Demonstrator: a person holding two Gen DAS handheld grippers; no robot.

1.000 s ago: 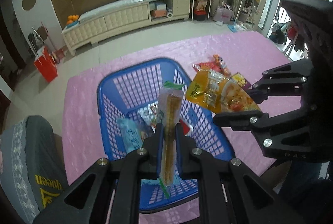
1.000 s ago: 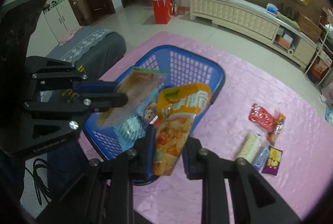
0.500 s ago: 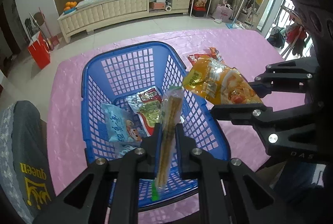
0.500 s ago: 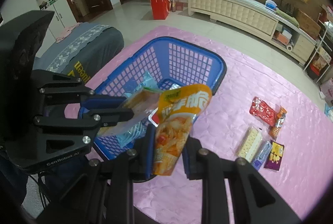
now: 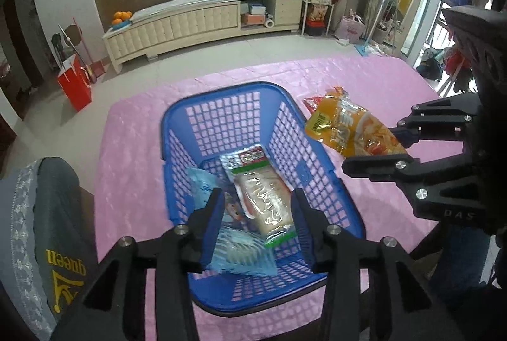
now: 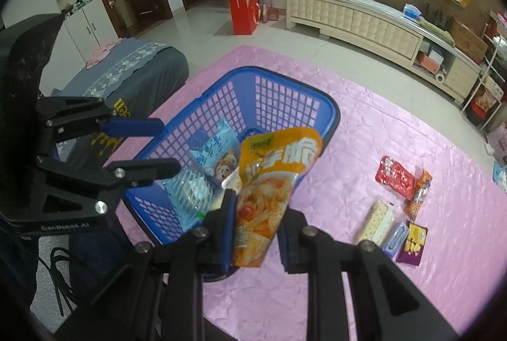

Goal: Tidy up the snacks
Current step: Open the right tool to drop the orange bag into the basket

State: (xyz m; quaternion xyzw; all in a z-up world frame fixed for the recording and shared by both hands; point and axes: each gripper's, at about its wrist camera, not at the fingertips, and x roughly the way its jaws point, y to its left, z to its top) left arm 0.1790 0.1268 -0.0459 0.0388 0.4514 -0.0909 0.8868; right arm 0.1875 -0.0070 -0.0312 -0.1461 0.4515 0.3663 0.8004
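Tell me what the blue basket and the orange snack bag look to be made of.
Blue basket: rigid moulded plastic by the look, smooth with a slight sheen; its walls are a regular open grid. Orange snack bag: thin glossy printed film, probably plastic; it shows creases and highlights where the right gripper clamps it.

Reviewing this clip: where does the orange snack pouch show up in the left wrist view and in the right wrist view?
Left wrist view: the orange snack pouch is at right of centre, held by the right gripper, beside the basket.
Right wrist view: bottom centre, upright between that gripper's fingers.
Shared landmark: the blue basket, left of the pouch in both.
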